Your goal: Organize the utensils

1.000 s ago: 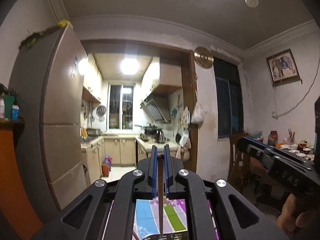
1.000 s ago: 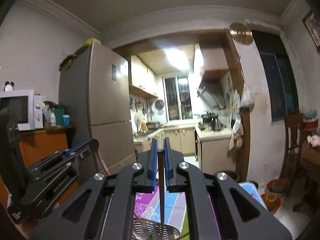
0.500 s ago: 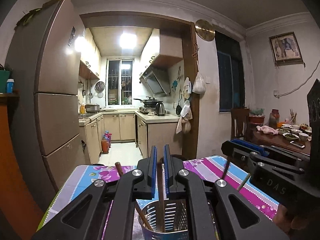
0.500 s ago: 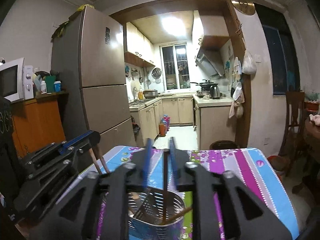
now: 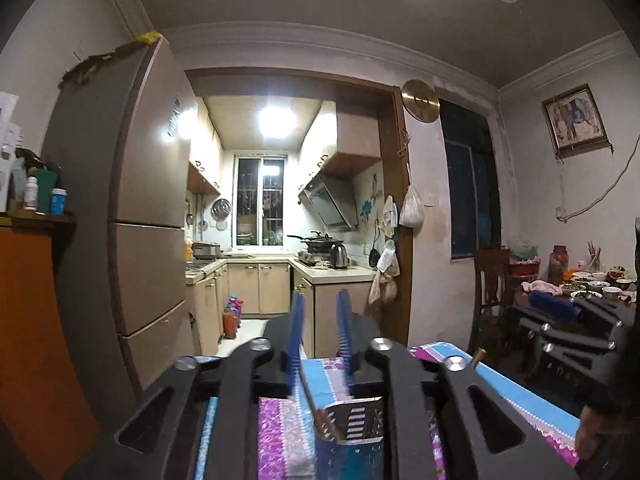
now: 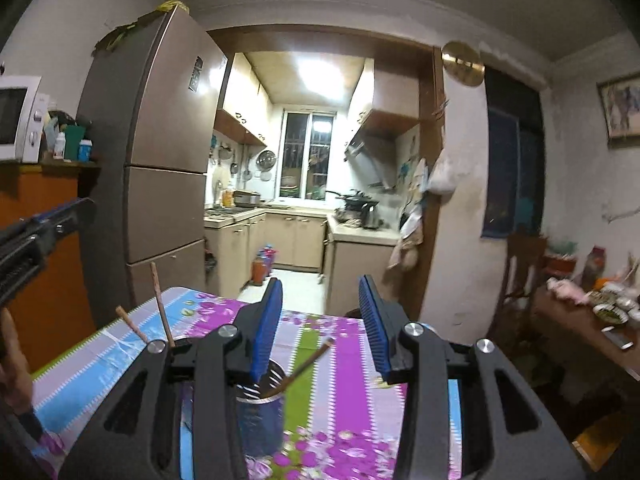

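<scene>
A perforated metal utensil holder (image 5: pixel 352 428) stands on the striped floral tablecloth (image 6: pixel 344 364), just below my left gripper (image 5: pixel 320 340). It also shows in the right wrist view (image 6: pixel 260 404) with several wooden chopsticks (image 6: pixel 296 368) leaning in it. One chopstick (image 5: pixel 316 404) rests in the holder under the left fingers. My left gripper is open and empty. My right gripper (image 6: pixel 320 324) is open wide and empty, above and behind the holder. The left gripper's body (image 6: pixel 36 236) shows at the left of the right wrist view.
A tall fridge (image 6: pixel 160 152) and an orange cabinet (image 6: pixel 40 264) with a microwave (image 6: pixel 18 118) stand on the left. A kitchen doorway is straight behind the table. A dining table with bowls (image 5: pixel 588 284) and a wooden chair (image 5: pixel 490 292) are on the right.
Both grippers have opened and let go of the chopsticks they held, which now stand in the holder. Both have lifted and tilted up from the holder.
</scene>
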Available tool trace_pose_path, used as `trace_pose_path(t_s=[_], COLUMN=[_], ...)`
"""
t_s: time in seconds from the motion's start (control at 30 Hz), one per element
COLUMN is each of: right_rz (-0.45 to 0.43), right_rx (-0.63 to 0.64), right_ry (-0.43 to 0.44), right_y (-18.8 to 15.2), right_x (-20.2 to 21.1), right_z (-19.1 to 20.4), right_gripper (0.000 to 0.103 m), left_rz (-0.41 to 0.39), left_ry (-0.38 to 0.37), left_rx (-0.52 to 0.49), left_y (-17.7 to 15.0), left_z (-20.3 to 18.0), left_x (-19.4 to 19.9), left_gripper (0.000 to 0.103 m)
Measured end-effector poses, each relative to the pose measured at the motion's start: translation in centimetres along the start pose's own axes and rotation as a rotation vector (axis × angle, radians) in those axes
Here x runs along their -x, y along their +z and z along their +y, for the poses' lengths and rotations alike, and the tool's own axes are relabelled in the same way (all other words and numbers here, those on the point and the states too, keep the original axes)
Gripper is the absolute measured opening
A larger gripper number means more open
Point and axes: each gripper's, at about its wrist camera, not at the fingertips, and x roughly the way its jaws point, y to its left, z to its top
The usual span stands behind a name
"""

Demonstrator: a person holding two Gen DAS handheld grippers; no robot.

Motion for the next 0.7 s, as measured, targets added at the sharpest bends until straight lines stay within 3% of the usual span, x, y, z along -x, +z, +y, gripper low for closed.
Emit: trace_pose_path(t_s=[0.37, 0.7], right_rz=[-0.035, -0.017], right_rx=[0.168, 0.25], right_ry=[-0.097, -0.077], right_y=[-1.8, -4.0], right_x=[5.0, 8.4], right_z=[1.7, 3.6], right_gripper=[0.048, 0.053], left_rz=[0.04, 0.08], left_ry=[0.01, 0.028], left_rx=[0.008, 0.005], left_y=[-2.5, -4.3], left_z=[0.9, 1.0], left_x=[6.4, 10.4], left_gripper=[0.026, 0.033])
